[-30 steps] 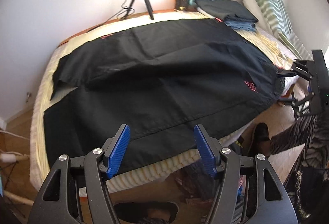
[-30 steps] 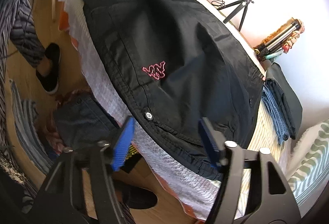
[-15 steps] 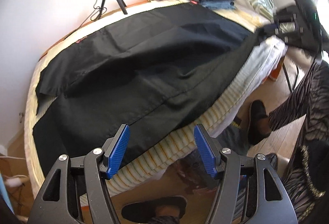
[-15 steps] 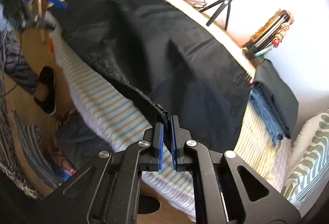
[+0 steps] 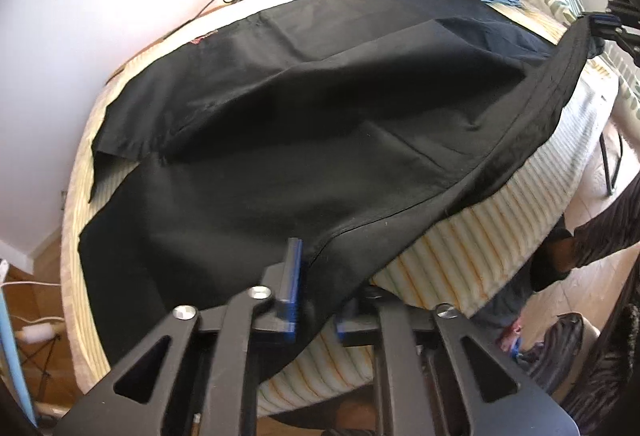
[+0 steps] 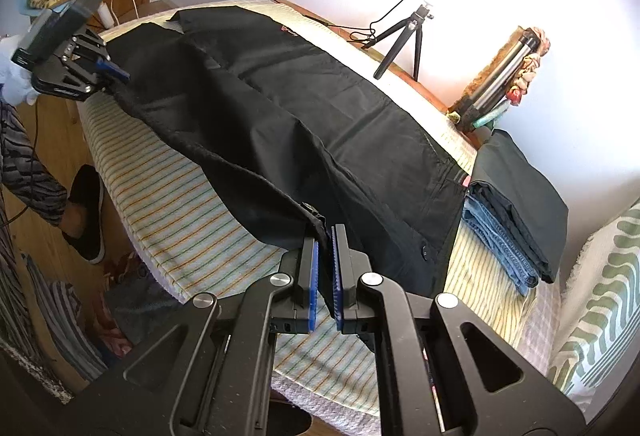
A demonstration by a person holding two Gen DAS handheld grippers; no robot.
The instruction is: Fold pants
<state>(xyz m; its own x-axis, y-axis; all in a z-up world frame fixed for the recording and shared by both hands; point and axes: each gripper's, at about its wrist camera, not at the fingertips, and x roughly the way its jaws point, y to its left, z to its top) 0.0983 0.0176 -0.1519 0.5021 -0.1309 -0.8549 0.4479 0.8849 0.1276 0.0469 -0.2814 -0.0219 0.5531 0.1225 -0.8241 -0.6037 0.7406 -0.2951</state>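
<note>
Black pants lie spread across a striped bed; they also show in the right wrist view. My left gripper is shut on the near side seam of a leg, at the bed's front edge; it shows at the far left of the right wrist view. My right gripper is shut on the waistband corner by its snap button and holds it lifted off the bed; it shows at the far right of the left wrist view. The near edge of the pants is raised between both grippers.
A stack of folded dark and denim clothes lies by a green-patterned pillow. A small tripod stands at the bed's far edge by the wall. The person's legs and shoe and a clothes pile are on the wood floor.
My left gripper has closed on the leg's near edge. My right gripper, closed on the waistband half a second ago, has lifted it and drawn it over the bed.
</note>
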